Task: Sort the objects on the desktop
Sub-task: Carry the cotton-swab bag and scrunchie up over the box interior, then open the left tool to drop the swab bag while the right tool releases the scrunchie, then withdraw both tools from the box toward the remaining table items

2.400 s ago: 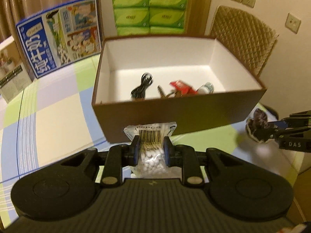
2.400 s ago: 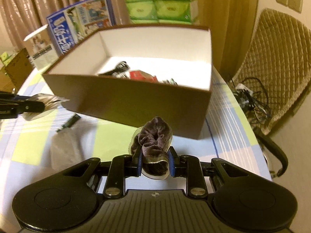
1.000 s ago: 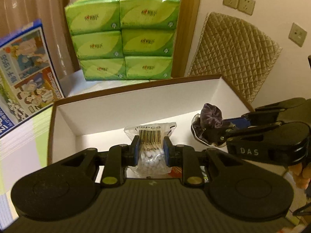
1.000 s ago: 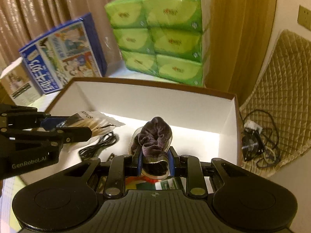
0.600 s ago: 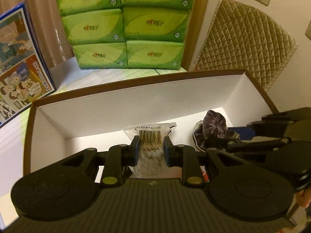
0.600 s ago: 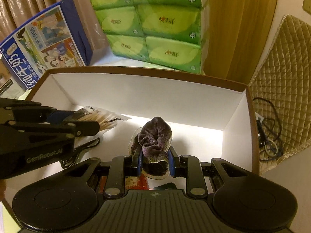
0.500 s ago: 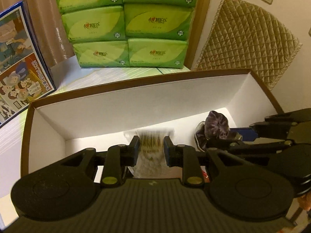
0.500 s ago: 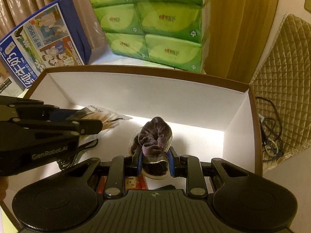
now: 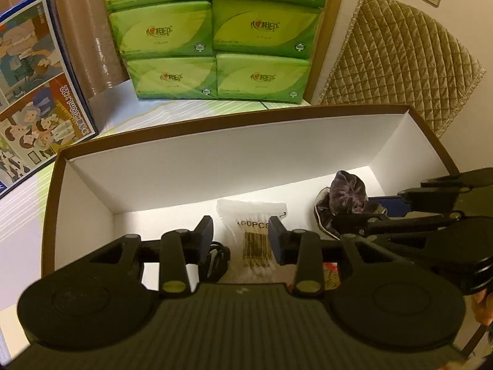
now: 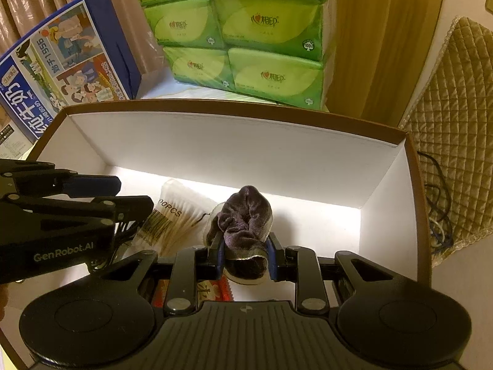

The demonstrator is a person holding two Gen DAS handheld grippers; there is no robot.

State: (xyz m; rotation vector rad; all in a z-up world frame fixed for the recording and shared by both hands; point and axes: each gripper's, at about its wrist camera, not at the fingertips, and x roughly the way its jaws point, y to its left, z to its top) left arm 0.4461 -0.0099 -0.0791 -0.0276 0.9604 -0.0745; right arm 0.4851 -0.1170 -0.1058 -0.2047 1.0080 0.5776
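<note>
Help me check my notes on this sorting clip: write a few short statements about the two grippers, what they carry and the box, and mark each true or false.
1. The right gripper is clamped on a dark velvet scrunchie. True.
2. The left gripper is squeezing the bag of cotton swabs. False: its jaws are opening and stand clear of the bag, which has dropped between them.
3. Both grippers are above the inside of the brown box. True.
4. The box is empty apart from the swabs. False: a black cable and a red packet lie on its floor.
5. Green tissue packs are stacked behind the box. True.
</note>
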